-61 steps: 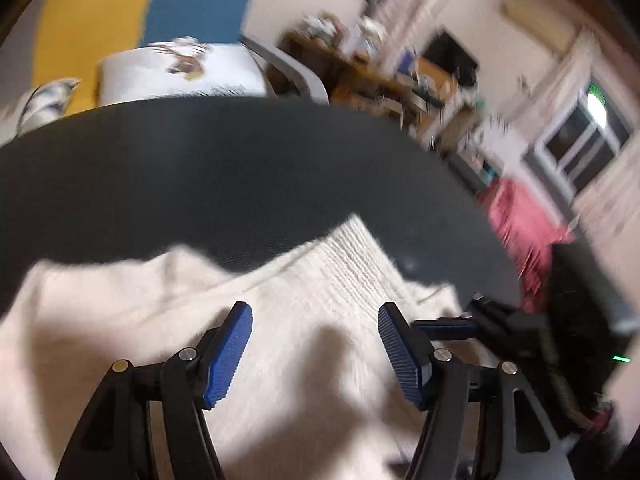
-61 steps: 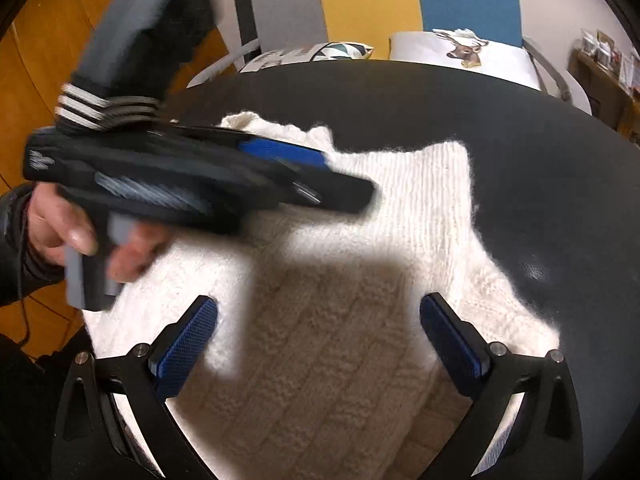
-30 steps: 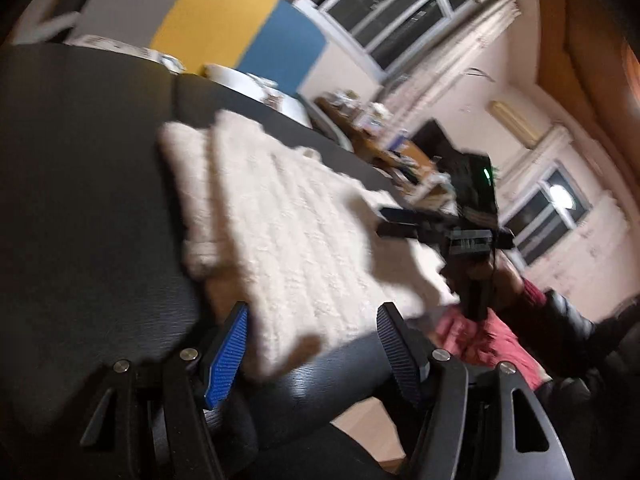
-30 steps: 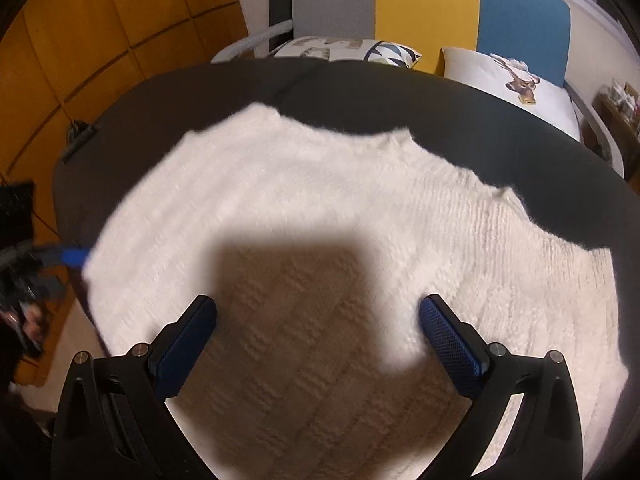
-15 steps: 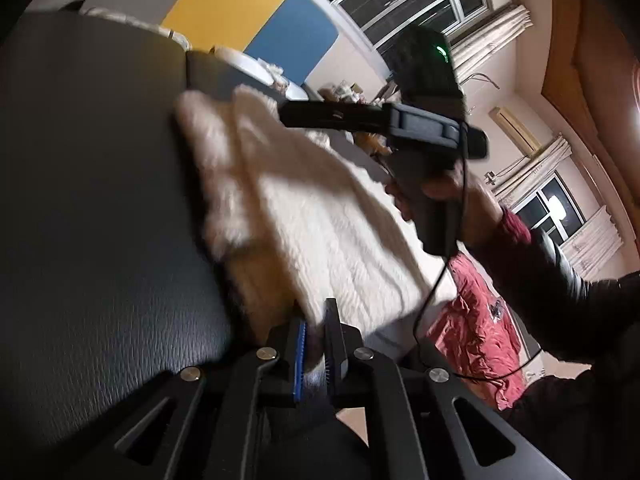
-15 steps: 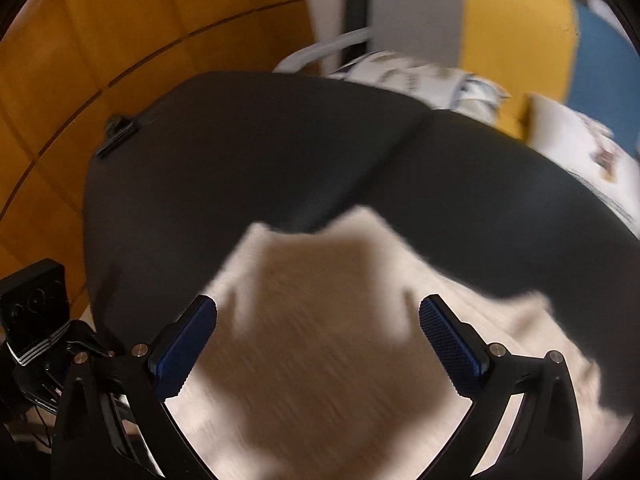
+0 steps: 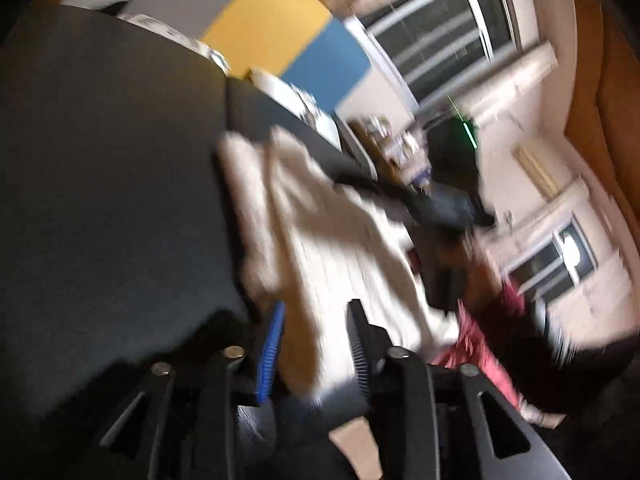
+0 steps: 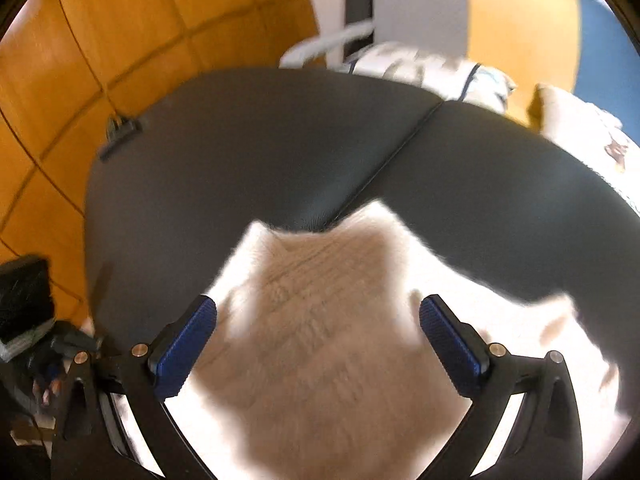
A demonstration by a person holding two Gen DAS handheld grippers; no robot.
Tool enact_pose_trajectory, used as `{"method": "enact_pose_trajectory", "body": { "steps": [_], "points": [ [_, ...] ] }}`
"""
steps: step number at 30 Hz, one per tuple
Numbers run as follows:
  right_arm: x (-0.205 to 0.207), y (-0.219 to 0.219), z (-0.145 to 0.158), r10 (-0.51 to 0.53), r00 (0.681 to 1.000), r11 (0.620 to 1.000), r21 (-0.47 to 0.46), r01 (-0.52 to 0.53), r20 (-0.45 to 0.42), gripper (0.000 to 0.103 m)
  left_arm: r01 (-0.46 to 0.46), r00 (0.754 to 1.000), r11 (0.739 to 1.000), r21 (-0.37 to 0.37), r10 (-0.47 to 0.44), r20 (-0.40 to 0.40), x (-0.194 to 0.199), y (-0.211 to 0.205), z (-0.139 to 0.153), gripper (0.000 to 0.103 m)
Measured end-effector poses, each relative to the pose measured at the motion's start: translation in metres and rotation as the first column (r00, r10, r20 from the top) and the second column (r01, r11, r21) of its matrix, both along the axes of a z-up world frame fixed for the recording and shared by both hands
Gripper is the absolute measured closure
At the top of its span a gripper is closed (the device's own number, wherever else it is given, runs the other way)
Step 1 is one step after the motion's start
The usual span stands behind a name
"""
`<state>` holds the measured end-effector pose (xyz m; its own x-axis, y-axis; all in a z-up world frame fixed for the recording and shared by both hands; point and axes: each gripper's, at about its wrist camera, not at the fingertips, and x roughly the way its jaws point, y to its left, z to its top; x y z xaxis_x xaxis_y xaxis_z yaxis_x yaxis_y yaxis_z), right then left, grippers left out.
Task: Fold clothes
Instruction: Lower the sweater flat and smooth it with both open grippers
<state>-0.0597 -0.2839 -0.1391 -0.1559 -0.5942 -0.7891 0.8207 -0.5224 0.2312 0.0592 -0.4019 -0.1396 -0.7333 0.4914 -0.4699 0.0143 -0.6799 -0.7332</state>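
A black padded bench point(image 8: 280, 160) fills the middle of both views, with orange wood panelling seen at the upper left of the right wrist view and windows at the upper right of the left wrist view. A cream knitted sweater point(image 8: 332, 320) is spread on the bench in the lower half of the frame. The right tool point(image 8: 318, 340) is held spread wide above it, nothing being gripped. The left tool point(image 7: 314, 344) is seen opening at the bottom centre, a blurred fold of sweater point(image 7: 320, 272) lying between its pads; contact cannot be told.
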Motion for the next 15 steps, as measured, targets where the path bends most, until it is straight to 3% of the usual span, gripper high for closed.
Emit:
{"method": "enact_pose_trajectory", "body": {
  "steps": [5, 9, 15],
  "points": [
    [0.010, 0.083, 0.001, -0.130, 0.991, 0.991, -0.024, 0.131, 0.017, 0.000, -0.047, 0.995, 0.996, 0.073, 0.041, 0.087, -0.029, -0.030, -0.010, 0.054],
    [0.018, 0.145, -0.005, -0.238, 0.971, 0.971, -0.020, 0.238, 0.013, 0.000, -0.013, 0.988, 0.993, 0.120, -0.006, 0.153, -0.057, -0.035, -0.020, 0.053],
    [0.025, 0.192, -0.010, -0.323, 0.945, 0.943, -0.066, 0.325, 0.047, 0.000, 0.044, 0.969, 0.994, 0.098, -0.066, 0.240, -0.089, -0.034, -0.020, 0.052]
  ]
}}
